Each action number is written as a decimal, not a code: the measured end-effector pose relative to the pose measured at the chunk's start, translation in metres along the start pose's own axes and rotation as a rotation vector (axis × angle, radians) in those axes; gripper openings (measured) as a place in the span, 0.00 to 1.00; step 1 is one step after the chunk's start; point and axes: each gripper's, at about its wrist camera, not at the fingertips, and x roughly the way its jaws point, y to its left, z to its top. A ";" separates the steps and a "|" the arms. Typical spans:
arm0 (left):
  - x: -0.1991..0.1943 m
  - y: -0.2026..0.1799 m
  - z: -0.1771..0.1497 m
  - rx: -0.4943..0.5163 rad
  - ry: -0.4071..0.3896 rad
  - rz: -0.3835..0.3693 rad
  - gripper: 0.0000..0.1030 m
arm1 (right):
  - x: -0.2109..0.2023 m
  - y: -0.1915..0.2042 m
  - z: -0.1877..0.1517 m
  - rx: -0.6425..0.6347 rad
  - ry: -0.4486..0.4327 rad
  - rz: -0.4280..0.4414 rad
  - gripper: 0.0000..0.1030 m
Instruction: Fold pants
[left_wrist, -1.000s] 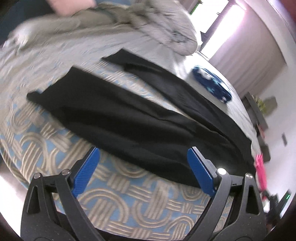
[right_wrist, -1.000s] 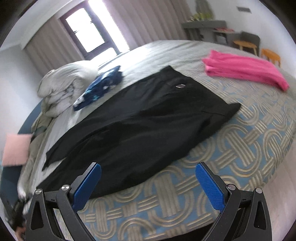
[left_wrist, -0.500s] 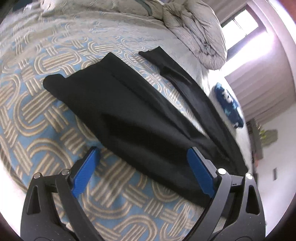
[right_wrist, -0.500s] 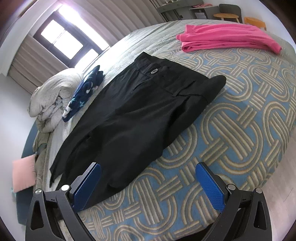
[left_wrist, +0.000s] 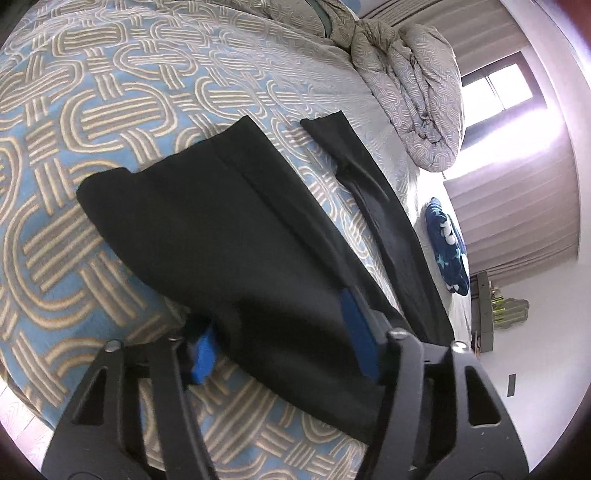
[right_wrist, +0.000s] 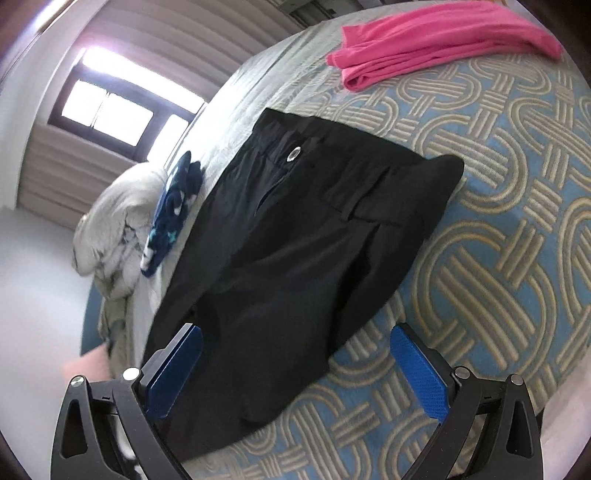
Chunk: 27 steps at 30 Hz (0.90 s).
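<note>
Black pants (left_wrist: 221, 229) lie spread flat on the patterned bed cover (left_wrist: 74, 147), the two legs parted in a V. My left gripper (left_wrist: 280, 341) is low over the near leg. Its jaws are closing, and the leg's cloth lies between the blue pads (left_wrist: 358, 332) without being pinched. In the right wrist view the pants (right_wrist: 295, 240) run away to the waistband with its silver button (right_wrist: 294, 154). My right gripper (right_wrist: 295, 373) hangs open just above the thigh part, one pad over the cloth and one over the bed cover (right_wrist: 498, 221).
A pink garment (right_wrist: 443, 37) lies folded beyond the waistband. A dark blue patterned cloth (right_wrist: 170, 214) and a bunched grey duvet (right_wrist: 110, 229) sit toward the window; both the cloth (left_wrist: 447, 251) and the duvet (left_wrist: 413, 92) also show in the left view. The bed's edge runs close below both grippers.
Both grippers came closer to the pants and rolled. The left jaws narrowed from wide open to about half, with the near leg's cloth now between them. The right jaws stayed wide.
</note>
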 end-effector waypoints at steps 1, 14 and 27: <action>0.001 0.000 0.000 0.006 0.001 0.011 0.51 | 0.000 0.000 0.003 0.003 -0.005 -0.005 0.97; 0.000 0.001 0.000 0.083 0.000 0.099 0.18 | 0.008 -0.015 0.019 0.039 -0.048 -0.053 0.45; -0.007 -0.009 0.007 0.110 -0.021 0.071 0.09 | 0.004 -0.021 0.025 0.027 -0.046 0.000 0.11</action>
